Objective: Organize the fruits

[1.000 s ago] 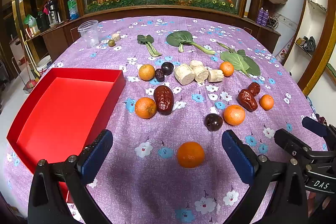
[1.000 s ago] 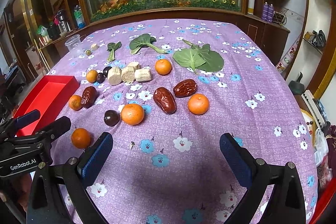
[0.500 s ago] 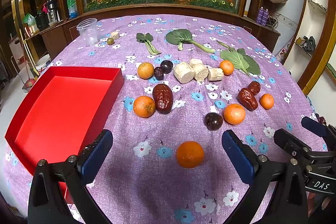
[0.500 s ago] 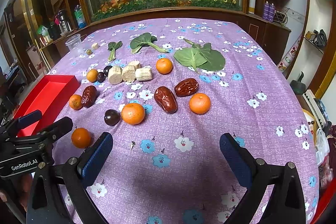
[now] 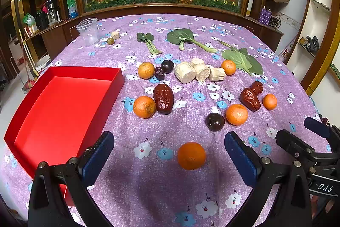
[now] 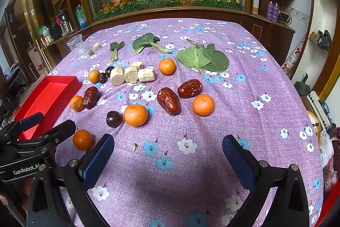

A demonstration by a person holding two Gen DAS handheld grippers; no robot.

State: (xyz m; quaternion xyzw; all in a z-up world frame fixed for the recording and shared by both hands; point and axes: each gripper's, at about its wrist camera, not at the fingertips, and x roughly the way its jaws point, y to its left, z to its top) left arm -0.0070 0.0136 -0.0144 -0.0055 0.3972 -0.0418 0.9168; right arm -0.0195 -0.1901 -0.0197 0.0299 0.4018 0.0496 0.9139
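Observation:
Several oranges, red dates and dark plums lie scattered on the purple flowered tablecloth. My left gripper is open, and the nearest orange lies on the cloth between its blue pads, slightly right of centre. An empty red tray sits at the left. An orange rests against a red date by the tray. My right gripper hangs open over bare cloth, short of an orange and a dark plum. Two red dates and another orange lie beyond it.
Pale cut stalk pieces and green leaves lie mid-table. A clear plastic cup stands far left. A wooden cabinet with a glass plant display closes off the far edge. The left gripper body shows at the right wrist view's left edge.
The left gripper has drifted slightly forward and left, so the near orange sits a little closer between its pads. The right gripper has barely moved. Both stay open.

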